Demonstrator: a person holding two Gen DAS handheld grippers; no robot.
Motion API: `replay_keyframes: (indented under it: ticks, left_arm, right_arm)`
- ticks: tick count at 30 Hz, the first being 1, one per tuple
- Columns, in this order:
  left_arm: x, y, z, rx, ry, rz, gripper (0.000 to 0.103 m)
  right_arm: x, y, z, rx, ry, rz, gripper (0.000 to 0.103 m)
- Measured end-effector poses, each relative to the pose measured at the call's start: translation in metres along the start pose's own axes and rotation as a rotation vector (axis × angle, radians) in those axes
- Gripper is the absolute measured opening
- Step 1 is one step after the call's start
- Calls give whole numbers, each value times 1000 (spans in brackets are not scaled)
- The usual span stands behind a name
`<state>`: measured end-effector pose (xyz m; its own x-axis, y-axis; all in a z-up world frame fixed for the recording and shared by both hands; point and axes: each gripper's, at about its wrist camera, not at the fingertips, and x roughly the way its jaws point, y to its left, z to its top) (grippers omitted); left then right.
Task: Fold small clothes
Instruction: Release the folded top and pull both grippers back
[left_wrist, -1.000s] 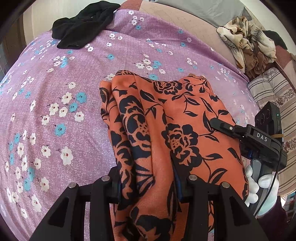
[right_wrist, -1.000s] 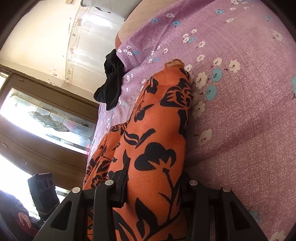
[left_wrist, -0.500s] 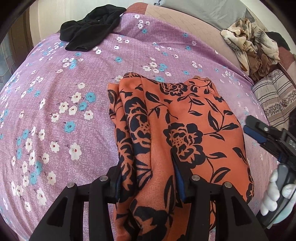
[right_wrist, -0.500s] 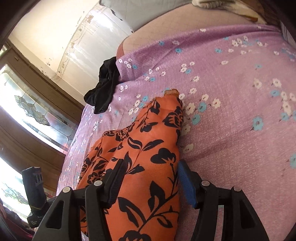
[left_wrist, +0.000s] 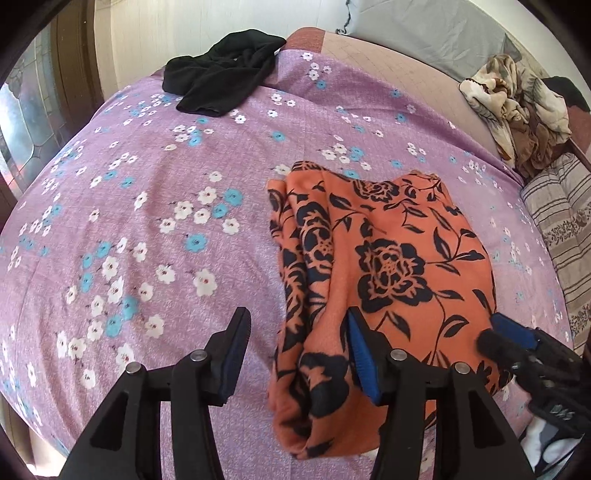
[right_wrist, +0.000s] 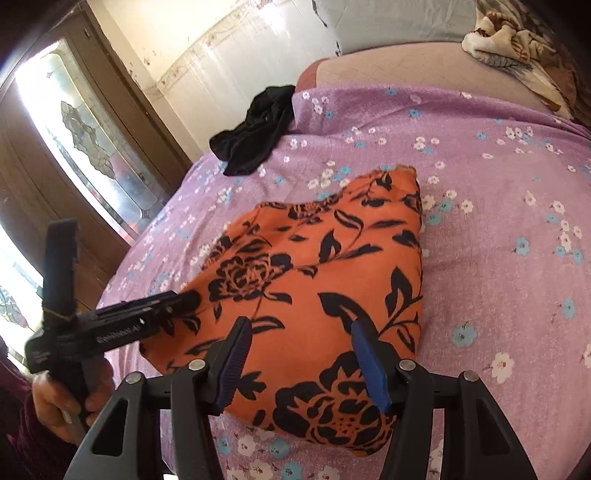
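Note:
A folded orange cloth with black flowers (left_wrist: 388, 258) (right_wrist: 314, 277) lies on the purple flowered bedsheet (left_wrist: 147, 203). My left gripper (left_wrist: 299, 354) hovers over the cloth's near left edge. Its jaws are opening, with only the cloth's edge below the gap and the pads clear of it. In the right wrist view the left gripper (right_wrist: 186, 299) pokes in from the left. My right gripper (right_wrist: 303, 363) hangs above the cloth's near end. Its jaws are closing slightly and nothing is pinched between them. Its tips (left_wrist: 496, 332) show at the cloth's right edge.
A black garment (left_wrist: 221, 74) (right_wrist: 255, 136) lies crumpled at the bed's far left corner. A pile of beige and brown clothes (left_wrist: 517, 107) (right_wrist: 517, 40) sits at the far right by a striped cushion (left_wrist: 557, 229). A glazed wooden door (right_wrist: 85, 140) stands left of the bed.
Both grippers were shut on the orange cloth and have let go. The left one drew back and to the left. The right one rose, rolled and pulled back, leaving the cloth folded on the bed.

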<state>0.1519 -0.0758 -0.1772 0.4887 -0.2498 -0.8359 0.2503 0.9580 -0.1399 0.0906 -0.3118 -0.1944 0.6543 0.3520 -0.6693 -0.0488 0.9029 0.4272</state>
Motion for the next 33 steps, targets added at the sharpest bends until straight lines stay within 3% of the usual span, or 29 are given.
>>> replay_keyframes:
  ticks: [2,6,11,15,19,22,33]
  left_arm:
    - [7,-1,-6,15,7,17,58]
    - [26,-1,-14,47,8,86,75]
    - [16,3,-13,16,-3,70,76]
    - [-15,4,-18,-1,-34,81,76]
    - [-58,4,-22,14,-135,146,81]
    - [-88,4,-24,11,-206,153,82]
    - [-167,-5,-14,30,-359,108,89]
  right_arm:
    - [12,2,-8,-50,14,-46,59]
    - [18,3,-14,-76,6,-71,60]
    - [13,8,-17,-103,-25,-107,60]
    - [-15,14,-16,-53,-58,-102,60]
    - [-54,27,-15,-72,-129,-129,60]
    - [-82,40,-13,-95,-178,-148,60]
    - [-150,82,-11,-137,-308,-208,68]
